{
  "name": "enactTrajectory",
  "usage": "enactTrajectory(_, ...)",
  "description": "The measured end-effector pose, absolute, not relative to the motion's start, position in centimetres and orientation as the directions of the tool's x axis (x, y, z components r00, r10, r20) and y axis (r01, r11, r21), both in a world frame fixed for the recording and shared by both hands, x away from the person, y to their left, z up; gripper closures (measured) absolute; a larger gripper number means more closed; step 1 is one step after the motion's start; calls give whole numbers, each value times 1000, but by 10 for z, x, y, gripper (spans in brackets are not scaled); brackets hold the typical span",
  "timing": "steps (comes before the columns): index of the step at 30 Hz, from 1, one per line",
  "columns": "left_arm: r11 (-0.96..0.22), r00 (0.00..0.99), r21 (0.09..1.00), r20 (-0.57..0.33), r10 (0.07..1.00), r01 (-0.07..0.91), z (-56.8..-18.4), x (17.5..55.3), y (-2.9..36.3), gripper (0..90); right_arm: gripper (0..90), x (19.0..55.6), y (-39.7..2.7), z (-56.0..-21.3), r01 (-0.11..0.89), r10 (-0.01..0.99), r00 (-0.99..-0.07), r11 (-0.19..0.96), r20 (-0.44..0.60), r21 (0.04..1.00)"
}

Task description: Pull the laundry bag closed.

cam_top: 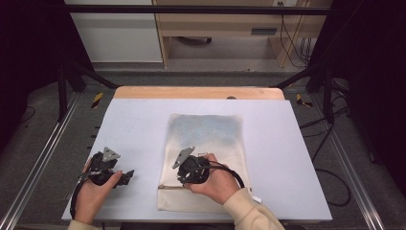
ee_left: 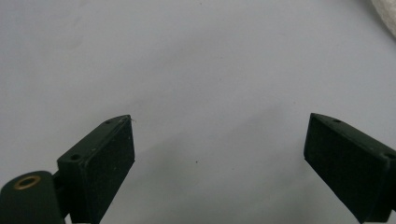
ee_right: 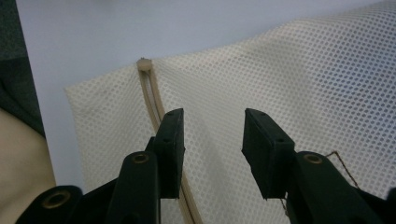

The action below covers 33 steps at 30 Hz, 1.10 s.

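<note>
Dark frame rails and grey floor surround a pale desk with a wooden far edge, on which a cream mesh laundry bag lies flat, right of centre.

Right hand-held gripper sits over the near-left part of the bag, its jaws parted with nothing between them. In the right gripper view its tips hover just above the mesh, the left jaw right over the zipper, a cream strip that crosses the bag near its near end. The zipper's end stop lies ahead of the jaws, close to the bag's left edge, so the zipper's long axis runs roughly along the gripper's line of sight. No pull tab is visible from here. A loose brownish thread lies on the mesh beside the right jaw.

Left hand-held gripper rests on bare desk well left of the bag, jaws spread wide and empty; a corner of the mesh peeks in at the upper right of its view.

Judging from this, the right hand is much the nearer to the zipper and would be the one to work it.

The bag is longer than wide, reaching away from the person, with something bluish showing faintly through its far half.
</note>
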<state>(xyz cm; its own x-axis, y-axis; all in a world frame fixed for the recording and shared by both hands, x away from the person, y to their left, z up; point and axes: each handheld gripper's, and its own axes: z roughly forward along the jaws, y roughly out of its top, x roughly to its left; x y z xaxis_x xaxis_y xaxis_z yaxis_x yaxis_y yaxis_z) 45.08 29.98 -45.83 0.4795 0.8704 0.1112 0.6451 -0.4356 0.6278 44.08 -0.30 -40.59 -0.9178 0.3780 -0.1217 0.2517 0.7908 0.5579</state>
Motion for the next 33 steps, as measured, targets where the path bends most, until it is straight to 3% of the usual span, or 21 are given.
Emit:
enactTrajectory(17,-429,469,629,114,876,648,-458,454,304,87,672,445,25,-392,196,302,-944,841,-135,504)
enactTrajectory(33,-427,473,626,103,875,653,-458,455,305,96,717,447,59,-417,176,226,-972,876,-61,450)
